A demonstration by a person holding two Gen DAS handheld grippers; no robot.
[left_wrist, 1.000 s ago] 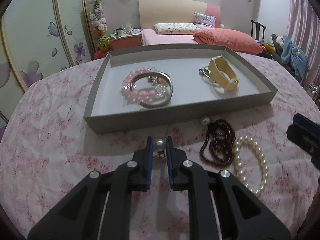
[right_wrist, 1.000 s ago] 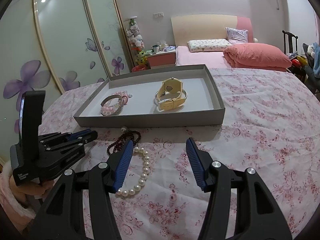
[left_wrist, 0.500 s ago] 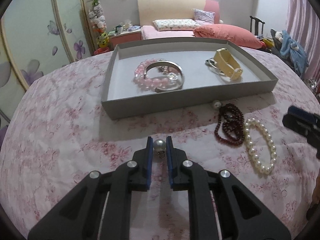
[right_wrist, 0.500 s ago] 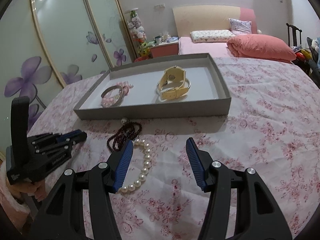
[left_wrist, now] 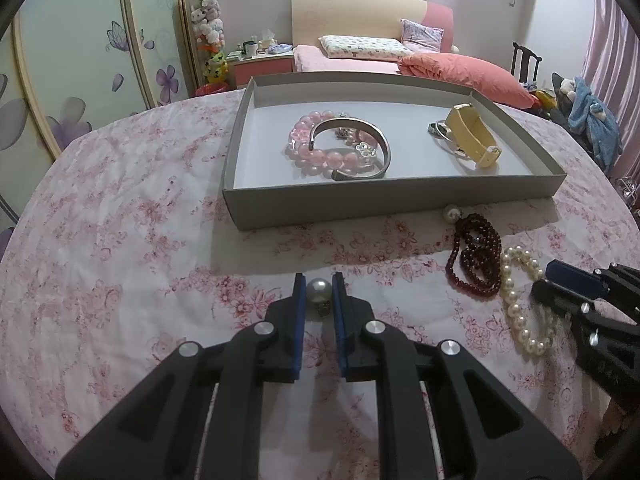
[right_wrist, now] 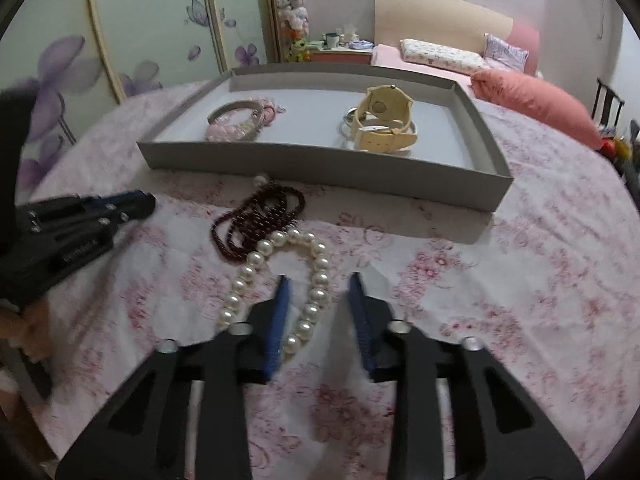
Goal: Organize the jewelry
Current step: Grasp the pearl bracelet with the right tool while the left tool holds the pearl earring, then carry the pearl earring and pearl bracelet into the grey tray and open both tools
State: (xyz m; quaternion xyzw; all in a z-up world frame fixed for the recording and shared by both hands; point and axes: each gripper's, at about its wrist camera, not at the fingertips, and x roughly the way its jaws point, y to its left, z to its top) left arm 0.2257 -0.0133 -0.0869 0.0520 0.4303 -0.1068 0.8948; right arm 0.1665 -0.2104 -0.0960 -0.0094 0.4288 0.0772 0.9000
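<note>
- The left gripper [left_wrist: 319,294] has its jaws clenched on a pearl earring [left_wrist: 319,290], held off the flowered cloth of the counter [left_wrist: 120,240], short of the near wall of the grey tray [left_wrist: 360,204]; pinching the round pearl between the flat pads probably keeps it from rolling away on the carry.
- The right gripper [right_wrist: 318,308] hangs with its jaws released, straddling one side of the white pearl bracelet [right_wrist: 276,280], likely lined up to pick it up next.
- The dark red bead necklace [right_wrist: 256,224] lies touching the pearl bracelet, with a second loose pearl [left_wrist: 452,213] just beside the tray wall.
- Already in the tray: a pink bead bracelet [left_wrist: 316,148] with a silver bangle [left_wrist: 360,148] resting on it, and, well apart, a cream watch [left_wrist: 474,140], apparently sorted by kind.
- Small lettering on the side of the left gripper, seen from the right wrist camera, is too blurred to read; no other writing shows.
</note>
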